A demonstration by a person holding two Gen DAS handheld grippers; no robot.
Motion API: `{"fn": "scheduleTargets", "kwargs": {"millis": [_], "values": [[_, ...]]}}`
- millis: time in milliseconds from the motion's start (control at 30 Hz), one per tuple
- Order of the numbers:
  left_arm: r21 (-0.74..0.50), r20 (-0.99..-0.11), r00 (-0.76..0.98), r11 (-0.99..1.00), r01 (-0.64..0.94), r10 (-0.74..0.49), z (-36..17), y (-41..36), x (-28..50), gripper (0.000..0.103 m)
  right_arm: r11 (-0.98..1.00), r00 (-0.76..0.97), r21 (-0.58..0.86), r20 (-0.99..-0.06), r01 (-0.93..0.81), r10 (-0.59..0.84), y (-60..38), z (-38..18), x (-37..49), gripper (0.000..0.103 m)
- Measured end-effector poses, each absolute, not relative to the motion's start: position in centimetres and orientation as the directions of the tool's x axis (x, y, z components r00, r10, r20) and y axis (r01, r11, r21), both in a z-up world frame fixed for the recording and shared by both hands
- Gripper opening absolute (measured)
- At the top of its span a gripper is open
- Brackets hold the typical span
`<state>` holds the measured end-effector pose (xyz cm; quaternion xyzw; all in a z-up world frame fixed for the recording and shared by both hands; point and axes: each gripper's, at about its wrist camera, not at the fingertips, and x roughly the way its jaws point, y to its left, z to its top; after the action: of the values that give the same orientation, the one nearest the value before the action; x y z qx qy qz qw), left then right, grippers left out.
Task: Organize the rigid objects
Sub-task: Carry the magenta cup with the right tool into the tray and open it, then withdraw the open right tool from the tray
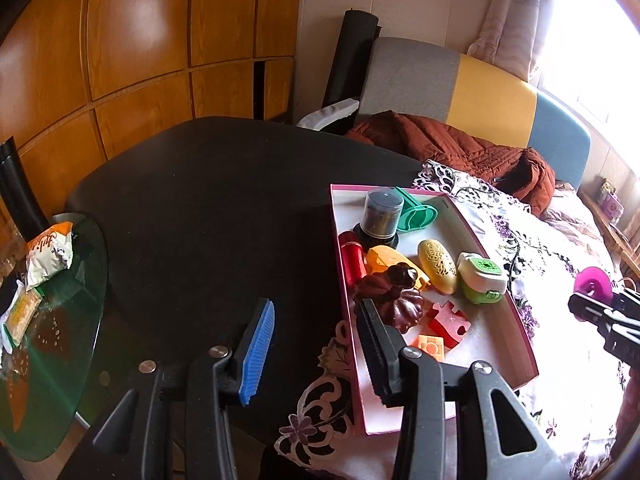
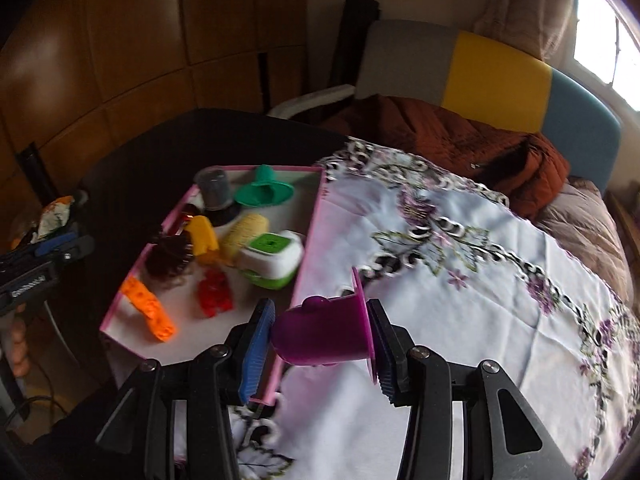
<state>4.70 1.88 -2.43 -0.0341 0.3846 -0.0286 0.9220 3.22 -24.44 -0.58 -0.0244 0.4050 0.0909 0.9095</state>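
A shallow pink-edged box point(image 1: 494, 360) lies on the flowered cloth and holds several small toys. Among them are a dark jar point(image 1: 382, 212), a green mould point(image 1: 416, 212), a yellow oval case point(image 1: 438, 266), a green-and-white gadget point(image 1: 482, 280), a brown figurine point(image 1: 392, 296) and a red puzzle piece point(image 1: 450, 322). My left gripper point(image 1: 316, 308) stands open over the box's left edge, its right finger beside the figurine, nothing between the pads. My right gripper point(image 2: 320, 312) is shut on a purple plastic cup point(image 2: 324, 332), held above the cloth just right of the box point(image 2: 308, 232).
The black table point(image 1: 208, 208) stretches left of the box. A glass side table point(image 1: 60, 344) with snack packets point(image 1: 48, 256) stands at far left. The embroidered cloth point(image 2: 480, 300) covers the right side. A rust quilted coat point(image 1: 460, 148) and a padded headboard point(image 1: 492, 96) lie behind.
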Motion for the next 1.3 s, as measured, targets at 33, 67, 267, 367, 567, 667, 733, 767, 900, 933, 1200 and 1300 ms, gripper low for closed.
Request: {"fn": "scheduleTargets", "kwargs": {"millis": [33, 67, 267, 367, 567, 667, 733, 767, 900, 933, 1200, 1300], "values": [[-0.087, -0.707, 0.703, 0.996, 0.026, -0.08, -2.4, 1.9, 4.7, 0.043, 0.975, 0.648, 0.042, -0.741, -0.218, 0.176, -23.3, -0.7, 3.3, 0.047], [-0.089, -0.707, 0.702, 0.996, 0.026, -0.081, -2.5, 1.9, 4.7, 0.043, 0.968, 0.64, 0.05, -0.742, -0.245, 0.2, -22.2, -1.0, 3.4, 0.047], [-0.094, -0.715, 0.694, 0.995, 0.029, -0.088, -2.8, 2.0, 4.8, 0.043, 0.956, 0.587, 0.0, -0.789, -0.293, 0.18, -18.0, -4.6, 5.2, 0.047], [-0.095, -0.722, 0.686, 0.995, 0.033, -0.091, -3.1, 2.0, 4.9, 0.043, 0.962, 0.554, -0.01, -0.819, -0.273, 0.149, -17.8, -6.5, 6.6, 0.047], [-0.102, -0.728, 0.679, 0.994, 0.026, -0.092, -3.5, 2.3, 5.0, 0.043, 0.966, 0.546, -0.01, -0.826, -0.257, 0.136, -18.2, -7.4, 6.8, 0.05], [-0.101, -0.73, 0.677, 0.995, 0.027, -0.092, -3.7, 2.2, 5.1, 0.043, 0.967, 0.544, -0.007, -0.828, -0.254, 0.136, -18.4, -7.7, 6.6, 0.05], [-0.097, -0.728, 0.68, 0.995, 0.028, -0.09, -3.6, 2.1, 5.0, 0.043, 0.967, 0.545, -0.008, -0.827, -0.253, 0.136, -18.3, -7.7, 6.5, 0.052], [-0.096, -0.727, 0.681, 0.995, 0.028, -0.089, -3.6, 2.1, 5.0, 0.043, 0.967, 0.546, -0.005, -0.826, -0.254, 0.139, -18.3, -7.6, 6.5, 0.056], [-0.091, -0.72, 0.689, 0.995, 0.028, -0.085, -3.3, 2.0, 4.8, 0.043, 0.97, 0.558, 0.01, -0.817, -0.242, 0.147, -18.5, -7.2, 6.0, 0.066], [-0.089, -0.719, 0.69, 0.996, 0.028, -0.083, -3.2, 1.9, 4.7, 0.043, 0.971, 0.563, 0.013, -0.813, -0.238, 0.149, -18.6, -7.0, 5.9, 0.066], [-0.08, -0.702, 0.707, 0.996, 0.032, -0.079, -2.5, 1.5, 3.9, 0.043, 0.979, 0.617, 0.026, -0.773, -0.203, 0.149, -18.8, -5.2, 4.5, 0.078], [-0.082, -0.693, 0.717, 0.996, 0.029, -0.078, -2.2, 1.3, 3.4, 0.043, 0.985, 0.646, 0.034, -0.751, -0.17, 0.137, -18.9, -4.4, 3.9, 0.082]]}}
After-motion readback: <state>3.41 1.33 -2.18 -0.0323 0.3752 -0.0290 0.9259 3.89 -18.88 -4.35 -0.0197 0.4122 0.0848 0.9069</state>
